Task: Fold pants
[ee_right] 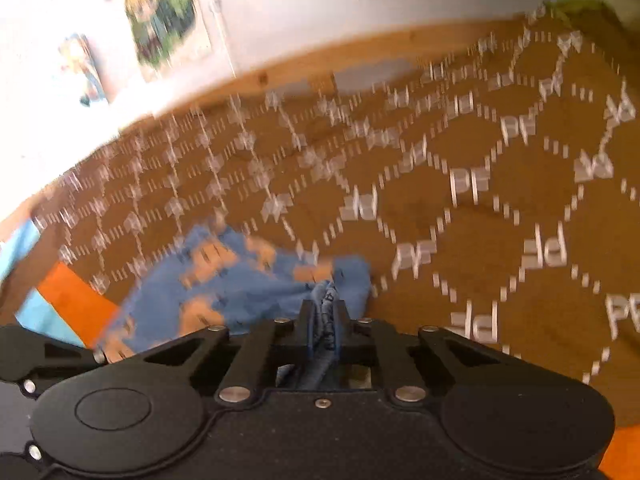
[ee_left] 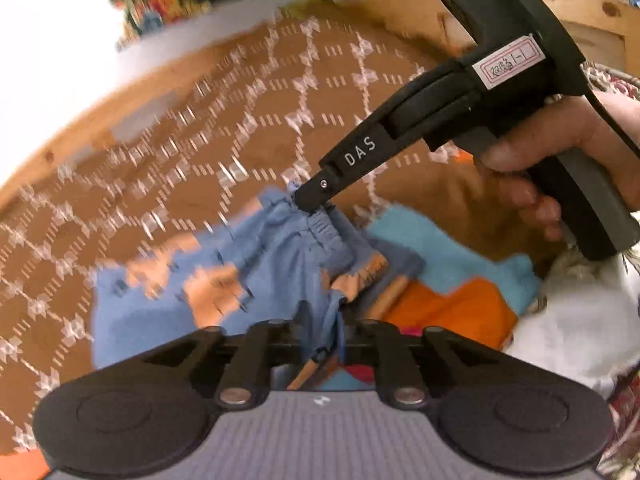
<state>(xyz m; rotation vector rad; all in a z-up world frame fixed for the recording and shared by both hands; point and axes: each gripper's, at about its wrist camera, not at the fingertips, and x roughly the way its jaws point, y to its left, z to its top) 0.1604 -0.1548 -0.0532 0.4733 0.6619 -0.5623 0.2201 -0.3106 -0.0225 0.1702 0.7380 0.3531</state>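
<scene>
The pants [ee_left: 168, 312] are small, blue with orange patches and an elastic waistband [ee_left: 324, 232]. They hang bunched over the brown patterned cloth [ee_left: 192, 152]. My left gripper [ee_left: 320, 344] is shut on a fold of the pants close to the camera. My right gripper [ee_left: 310, 196] comes in from the upper right, held by a hand, and is shut on the waistband. In the right wrist view the right gripper [ee_right: 324, 308] pinches blue fabric, and the pants [ee_right: 224, 280] trail to the left.
A blue and orange cloth [ee_left: 452, 280] and a white cloth [ee_left: 580, 320] lie at the right. A wooden edge [ee_right: 280, 72] borders the brown cloth [ee_right: 440, 208], with a white wall and posters [ee_right: 164, 16] behind.
</scene>
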